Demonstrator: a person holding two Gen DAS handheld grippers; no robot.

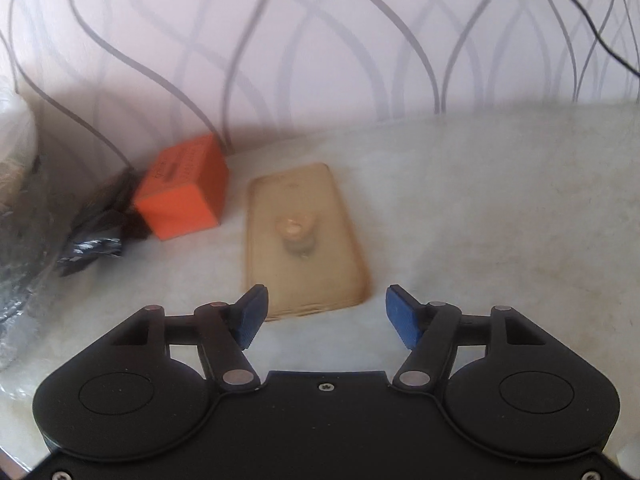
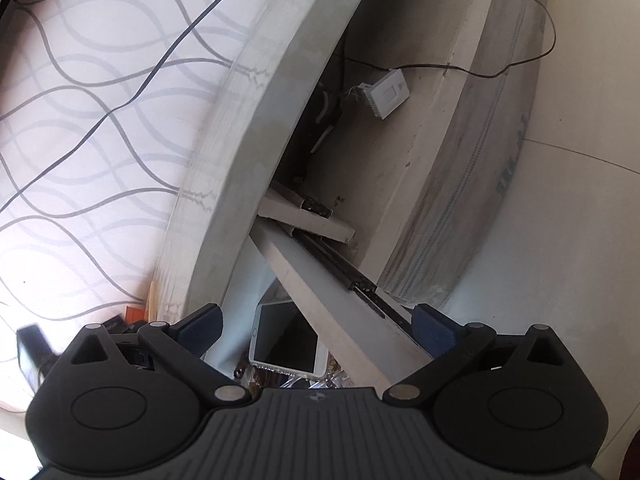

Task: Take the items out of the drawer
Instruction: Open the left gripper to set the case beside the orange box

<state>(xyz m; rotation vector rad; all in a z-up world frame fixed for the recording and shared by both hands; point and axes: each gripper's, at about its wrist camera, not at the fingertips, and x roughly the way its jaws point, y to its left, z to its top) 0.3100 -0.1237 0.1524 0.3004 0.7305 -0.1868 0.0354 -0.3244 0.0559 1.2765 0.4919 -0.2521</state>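
Drawer [image 2: 340, 300] contents remain partly below you: in the right wrist view a white phone [image 2: 286, 338] lies screen-up inside the open drawer, near the drawer's side wall and its slide rail [image 2: 362, 284].

1. Left gripper [image 1: 326, 314]: its jaws stand wide with nothing between the blue pads [image 1: 250, 316]. A yellowed phone case [image 1: 302, 238] lies flat on the pale tabletop [image 1: 500, 208], just beyond the left pad. The spread jaws and the case resting free suggest it has been set down there as a removed item.
2. An orange box [image 1: 186, 192] sits to the left of the case, near the patterned wall [image 1: 320, 40], with a dark crumpled wrapper [image 1: 90, 236] on its left side. Placing the items side by side along the far edge keeps the near tabletop free for more.
3. Right gripper [image 2: 316, 330]: its jaws are also spread wide and grip nothing. It points down into the drawer, with the phone lying between and beyond the pads, which reads as the approach for the next pick.
4. Note the drawer wall close to the right pad; it leaves little room on that side when you close on the phone.
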